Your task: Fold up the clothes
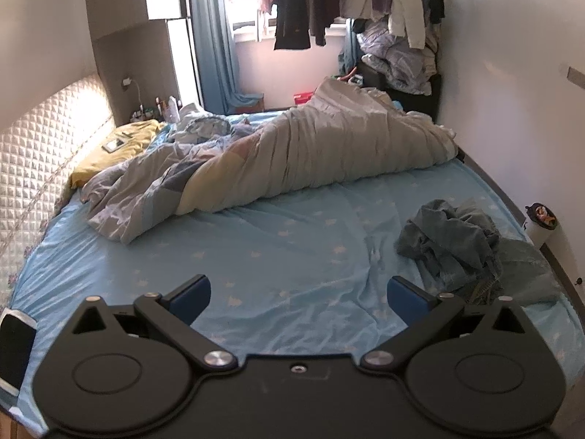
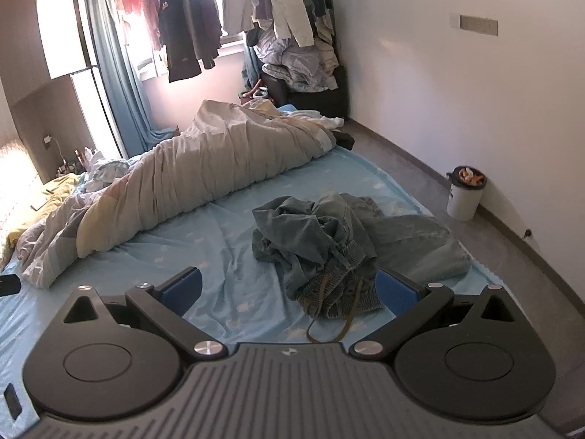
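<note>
A crumpled grey-blue denim garment [image 2: 329, 241] with an elastic waistband and a drawstring lies in a heap on the light blue bed sheet [image 2: 226, 256]. In the left wrist view the garment [image 1: 453, 241] lies to the right. My left gripper [image 1: 298, 296] is open and empty above the bare sheet, left of the heap. My right gripper [image 2: 289, 289] is open and empty, with the waistband end of the garment lying just ahead between its jaws, near the right finger [image 2: 398, 292].
A rolled grey duvet [image 1: 292, 157] lies across the middle of the bed [image 1: 109, 256]. A yellow pillow [image 1: 117, 146] and quilted headboard [image 1: 47, 146] are at the left. A white bin [image 2: 464, 197] stands on the floor by the right wall. Clothes [image 2: 190, 22] hang at the window.
</note>
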Motion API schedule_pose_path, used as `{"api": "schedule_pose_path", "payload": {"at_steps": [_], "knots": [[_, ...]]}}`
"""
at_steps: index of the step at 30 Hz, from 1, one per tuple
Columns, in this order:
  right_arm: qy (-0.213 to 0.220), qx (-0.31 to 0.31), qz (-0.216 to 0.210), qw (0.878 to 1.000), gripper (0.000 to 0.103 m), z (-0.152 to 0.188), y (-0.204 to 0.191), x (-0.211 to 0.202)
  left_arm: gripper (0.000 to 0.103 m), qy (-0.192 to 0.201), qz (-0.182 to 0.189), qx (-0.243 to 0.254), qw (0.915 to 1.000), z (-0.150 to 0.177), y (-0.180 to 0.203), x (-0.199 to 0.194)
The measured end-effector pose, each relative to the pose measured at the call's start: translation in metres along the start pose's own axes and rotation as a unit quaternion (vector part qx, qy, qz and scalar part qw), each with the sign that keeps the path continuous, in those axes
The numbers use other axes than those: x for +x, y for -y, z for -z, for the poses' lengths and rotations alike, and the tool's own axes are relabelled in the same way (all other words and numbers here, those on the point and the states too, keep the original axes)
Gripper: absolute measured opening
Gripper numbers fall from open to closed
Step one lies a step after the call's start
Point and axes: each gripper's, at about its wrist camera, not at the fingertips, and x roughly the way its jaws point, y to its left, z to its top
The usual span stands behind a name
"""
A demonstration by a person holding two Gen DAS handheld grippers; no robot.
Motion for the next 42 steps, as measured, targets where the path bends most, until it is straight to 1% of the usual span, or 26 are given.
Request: {"api": "schedule_pose_path", "payload": {"at_steps": [4,11,12,15,17,23,27,30,32,33,36,39,42], "knots": [[0.007,-0.001,0.003,1.000,0.102,0.001,-0.010,-0.004,0.103,0.010,0.007,0.004,0.9999,0.001,-0.011,-0.001],[0.021,0.018,0.019,0.999,0.099,0.009,-0.019,-0.008,0.103,0.025,0.024,0.016,0.9993,0.003,-0.032,0.000],[0.025,0.020,0.018,0.999,0.099,0.010,-0.021,-0.009,0.103,0.026,0.032,0.019,0.9990,0.003,-0.035,0.001],[0.033,0.025,0.024,0.999,0.099,0.015,-0.027,-0.012,0.103,0.025,0.073,0.027,0.9967,0.005,-0.047,0.004],[0.036,0.029,0.029,0.999,0.099,0.019,-0.032,-0.013,0.103,0.027,0.093,0.032,0.9948,0.006,-0.055,0.007],[0.030,0.046,0.045,0.997,0.099,0.032,-0.048,-0.012,0.102,0.029,0.112,0.074,0.9905,0.010,-0.066,0.020],[0.020,0.067,0.058,0.996,0.099,0.039,-0.053,-0.013,0.102,0.027,0.132,0.089,0.9869,0.013,-0.067,0.032],[-0.003,0.081,0.060,0.995,0.096,0.045,-0.047,-0.009,0.097,0.028,0.151,0.100,0.9830,0.012,-0.058,0.042],[-0.013,0.089,0.065,0.994,0.090,0.048,-0.036,-0.004,0.095,0.027,0.161,0.116,0.9797,0.009,-0.042,0.050],[-0.018,0.093,0.067,0.993,0.090,0.050,-0.029,-0.001,0.093,0.027,0.166,0.124,0.9779,0.007,-0.035,0.054],[-0.030,0.104,0.075,0.991,0.089,0.055,-0.010,0.007,0.092,0.026,0.181,0.147,0.9720,0.002,-0.012,0.066],[-0.042,0.107,0.083,0.990,0.087,0.059,0.010,0.021,0.082,0.024,0.193,0.177,0.9649,-0.003,0.025,0.081],[-0.060,0.098,0.078,0.990,0.082,0.060,0.037,0.047,0.079,0.013,0.212,0.206,0.9553,-0.007,0.071,0.104]]}}
